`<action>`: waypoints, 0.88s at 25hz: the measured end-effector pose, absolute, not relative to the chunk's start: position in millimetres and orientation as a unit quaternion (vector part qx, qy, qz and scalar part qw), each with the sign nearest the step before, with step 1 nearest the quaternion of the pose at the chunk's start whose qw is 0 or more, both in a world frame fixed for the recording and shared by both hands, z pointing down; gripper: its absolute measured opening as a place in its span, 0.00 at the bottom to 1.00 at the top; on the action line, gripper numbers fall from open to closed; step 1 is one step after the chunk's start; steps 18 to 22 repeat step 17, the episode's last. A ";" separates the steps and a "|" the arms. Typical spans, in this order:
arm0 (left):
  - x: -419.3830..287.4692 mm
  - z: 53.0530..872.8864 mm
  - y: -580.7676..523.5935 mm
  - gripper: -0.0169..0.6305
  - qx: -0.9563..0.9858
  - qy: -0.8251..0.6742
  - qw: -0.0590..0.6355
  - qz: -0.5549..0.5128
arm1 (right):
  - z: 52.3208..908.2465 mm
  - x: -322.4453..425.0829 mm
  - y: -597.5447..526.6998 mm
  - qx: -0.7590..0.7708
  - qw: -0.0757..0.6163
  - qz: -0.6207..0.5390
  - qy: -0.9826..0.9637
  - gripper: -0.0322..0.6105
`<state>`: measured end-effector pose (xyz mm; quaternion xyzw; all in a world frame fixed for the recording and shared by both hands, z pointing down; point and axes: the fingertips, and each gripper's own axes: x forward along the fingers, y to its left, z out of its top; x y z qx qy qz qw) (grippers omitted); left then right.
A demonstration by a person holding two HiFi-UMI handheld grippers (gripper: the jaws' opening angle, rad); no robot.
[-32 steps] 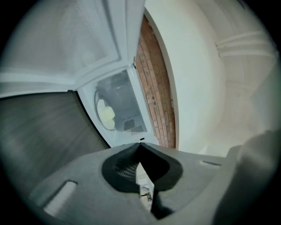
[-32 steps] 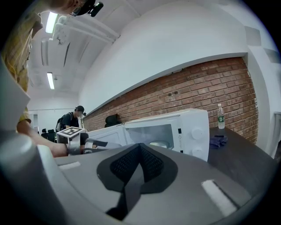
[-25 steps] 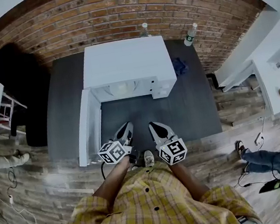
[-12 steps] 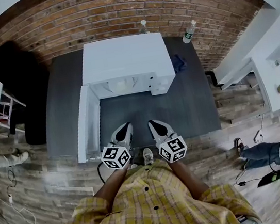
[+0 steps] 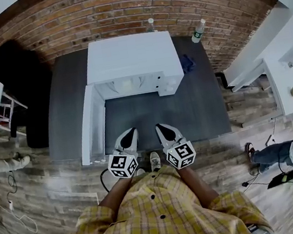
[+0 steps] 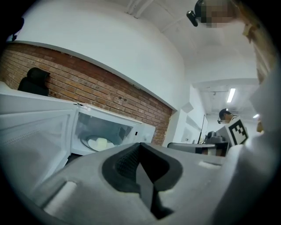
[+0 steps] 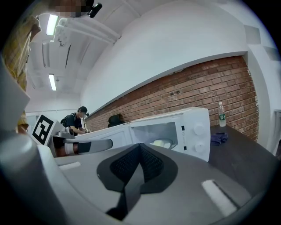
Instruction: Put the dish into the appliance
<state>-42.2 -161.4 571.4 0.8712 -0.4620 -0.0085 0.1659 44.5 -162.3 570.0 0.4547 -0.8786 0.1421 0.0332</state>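
Observation:
A white microwave [image 5: 133,61] stands at the back of the dark grey table [image 5: 199,106], its door [image 5: 90,125] swung open to the left. Inside it lies a pale dish [image 6: 99,143], which the right gripper view also catches as the dish [image 7: 161,143] on the turntable. My left gripper [image 5: 129,138] and right gripper [image 5: 163,133] hover side by side over the table's front edge, close to my body and well short of the microwave. Both are shut with nothing between the jaws, as the left gripper [image 6: 141,151] and right gripper [image 7: 140,149] views show.
Two water bottles [image 5: 198,30] [image 5: 150,27] stand by the brick wall, and a blue cloth [image 5: 188,66] lies right of the microwave. A black bag [image 5: 16,67] sits at the table's left end. White shelving [image 5: 283,82] and a seated person [image 5: 283,153] are on the right.
Both grippers stay shut near my body; the left one has come slightly closer to me. The head view has shifted, and less of the microwave's inside shows.

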 end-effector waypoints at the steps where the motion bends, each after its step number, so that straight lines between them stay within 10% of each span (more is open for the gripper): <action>1: -42.8 570.9 -160.2 0.02 0.871 -0.464 0.163 -0.007 | 569.7 44.4 -161.3 0.455 0.033 0.142 -0.879 0.04; 22: -48.7 569.1 -144.7 0.02 0.867 -0.475 0.150 0.001 | 566.7 42.7 -145.0 0.456 0.034 0.137 -0.879 0.04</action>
